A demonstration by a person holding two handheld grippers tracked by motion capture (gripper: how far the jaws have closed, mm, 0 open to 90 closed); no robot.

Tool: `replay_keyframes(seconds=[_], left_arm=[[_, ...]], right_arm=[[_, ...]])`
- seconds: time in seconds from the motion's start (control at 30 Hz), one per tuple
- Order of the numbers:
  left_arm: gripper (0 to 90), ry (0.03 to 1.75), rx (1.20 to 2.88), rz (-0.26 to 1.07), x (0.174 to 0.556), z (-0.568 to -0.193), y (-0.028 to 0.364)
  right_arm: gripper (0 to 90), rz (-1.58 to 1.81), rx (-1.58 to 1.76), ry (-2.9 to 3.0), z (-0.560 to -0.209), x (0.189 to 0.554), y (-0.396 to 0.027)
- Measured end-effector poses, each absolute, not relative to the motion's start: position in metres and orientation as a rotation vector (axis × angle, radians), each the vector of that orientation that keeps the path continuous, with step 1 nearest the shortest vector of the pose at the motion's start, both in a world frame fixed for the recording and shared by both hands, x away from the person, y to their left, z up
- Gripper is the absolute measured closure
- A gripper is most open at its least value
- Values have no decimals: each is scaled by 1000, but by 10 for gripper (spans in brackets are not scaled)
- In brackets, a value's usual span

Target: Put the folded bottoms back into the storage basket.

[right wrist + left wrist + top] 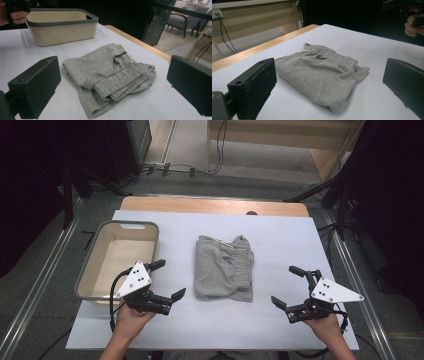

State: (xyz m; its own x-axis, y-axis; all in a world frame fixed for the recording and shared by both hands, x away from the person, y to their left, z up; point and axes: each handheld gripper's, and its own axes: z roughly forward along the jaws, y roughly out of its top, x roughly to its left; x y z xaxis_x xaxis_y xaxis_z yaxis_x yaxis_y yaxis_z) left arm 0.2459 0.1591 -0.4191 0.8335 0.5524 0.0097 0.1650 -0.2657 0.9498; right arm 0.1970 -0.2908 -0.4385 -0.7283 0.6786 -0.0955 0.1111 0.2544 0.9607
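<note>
A folded grey garment (223, 268) with an elastic waistband lies in the middle of the white table cover (280, 235). My left gripper (167, 280) hovers open to its left, near the table's front, jaws pointing toward the cloth. On the right my right gripper (287, 286) is also open and faces the garment from the other side. In the left gripper view the garment (322, 73) lies between and beyond the two black jaws; the right gripper view has the garment (110, 72) lying the same way. Nothing is between either pair of jaws.
A beige basket (92, 275) with a grey rim stands at the table's left, just behind my left hand; it is empty inside, also seen as the basket (62, 32). A wooden table edge (215, 204) runs along the back. Cables lie on the floor beyond.
</note>
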Motion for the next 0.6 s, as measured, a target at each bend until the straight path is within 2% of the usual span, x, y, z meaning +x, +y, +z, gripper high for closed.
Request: replay_keyframes(seconds=[0.6], left_arm=[[0, 548, 1830, 407, 246, -420, 160]], right_arm=[[0, 1398, 643, 2109, -444, 200, -275]])
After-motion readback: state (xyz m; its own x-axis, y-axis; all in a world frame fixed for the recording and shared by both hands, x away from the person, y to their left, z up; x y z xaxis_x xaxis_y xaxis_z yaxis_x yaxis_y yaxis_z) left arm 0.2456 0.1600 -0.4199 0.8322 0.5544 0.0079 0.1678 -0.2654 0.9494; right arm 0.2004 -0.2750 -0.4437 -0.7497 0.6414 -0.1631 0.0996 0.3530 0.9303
